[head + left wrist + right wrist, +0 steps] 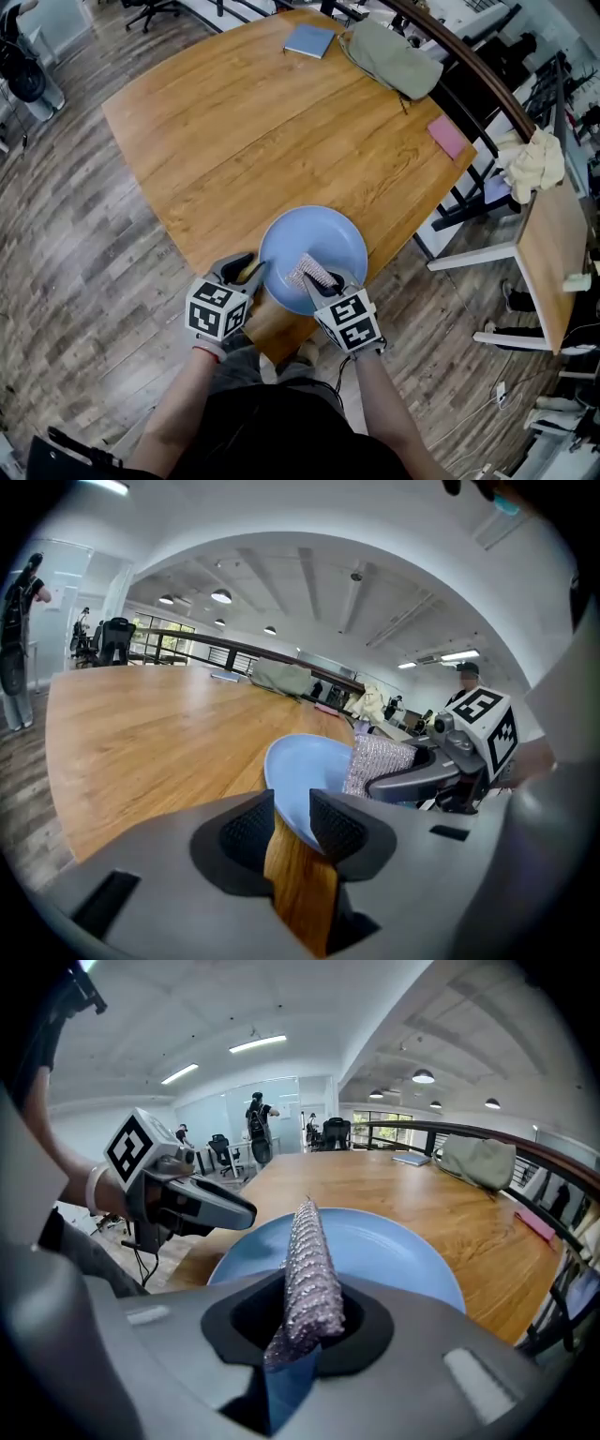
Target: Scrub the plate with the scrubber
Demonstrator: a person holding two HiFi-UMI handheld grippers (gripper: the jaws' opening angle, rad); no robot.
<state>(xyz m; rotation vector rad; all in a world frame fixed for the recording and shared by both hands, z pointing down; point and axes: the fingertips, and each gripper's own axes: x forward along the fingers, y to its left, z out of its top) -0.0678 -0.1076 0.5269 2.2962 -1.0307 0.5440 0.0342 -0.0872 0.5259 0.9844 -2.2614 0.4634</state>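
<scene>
A light blue plate (319,234) rests at the near edge of the wooden table (234,122). My right gripper (322,284) is shut on a silvery mesh scrubber (310,270), which stands over the plate's near part. In the right gripper view the scrubber (309,1260) sticks up between the pads above the plate (394,1251). My left gripper (253,273) is at the plate's left rim. In the left gripper view the plate's rim (300,780) sits between the jaws of my left gripper (292,825), next to the right pad, with bare wood showing on the other side.
At the table's far end lie a blue notebook (309,40), a grey-green bag (392,56) and a pink pad (447,136). A second desk with a bundled cloth (534,164) stands to the right. Wood floor surrounds the table.
</scene>
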